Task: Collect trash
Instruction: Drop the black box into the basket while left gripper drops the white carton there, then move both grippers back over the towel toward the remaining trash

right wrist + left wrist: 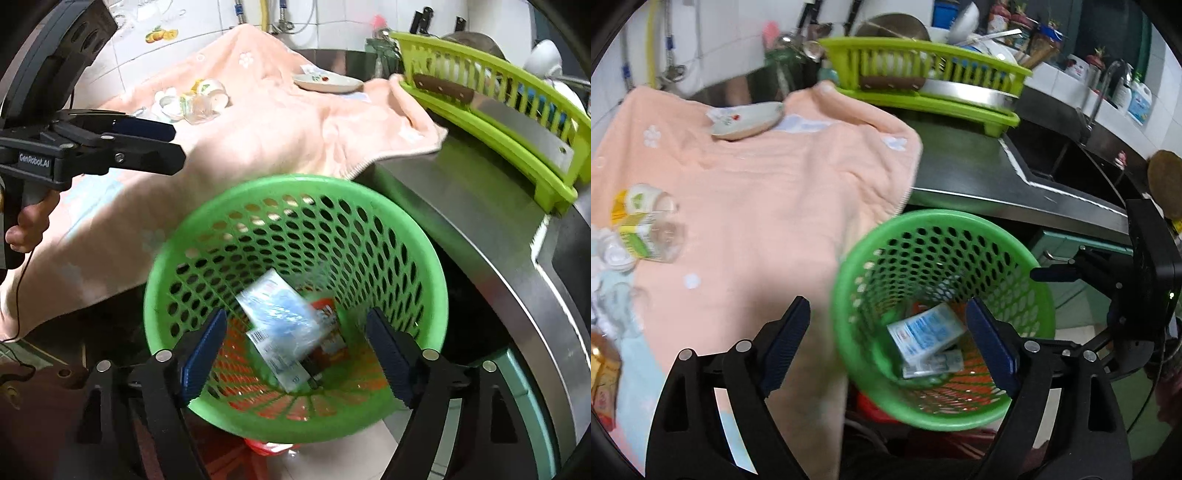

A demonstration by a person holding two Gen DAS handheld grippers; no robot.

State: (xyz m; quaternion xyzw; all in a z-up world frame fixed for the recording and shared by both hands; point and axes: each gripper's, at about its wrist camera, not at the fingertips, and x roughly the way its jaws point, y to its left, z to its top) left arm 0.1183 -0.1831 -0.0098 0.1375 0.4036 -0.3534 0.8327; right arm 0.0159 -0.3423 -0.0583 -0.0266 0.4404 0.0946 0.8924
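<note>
hovering wide open and empty over the green basket (295, 192), right hand-held gripper (295, 350), left hand-held gripper (888, 345) likewise

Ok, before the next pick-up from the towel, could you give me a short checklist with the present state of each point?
1. Left gripper open and holding nothing: ok.
2. Right gripper open and holding nothing: ok.
3. Blue-white packet inside the green basket: ok.
4. Trash left on the peach towel, a clear bottle among white scraps: ok, still to collect.
5. Small dish on the towel is trash or not: cannot tell.
6. Basket stands stably: cannot tell, base hidden.
</note>
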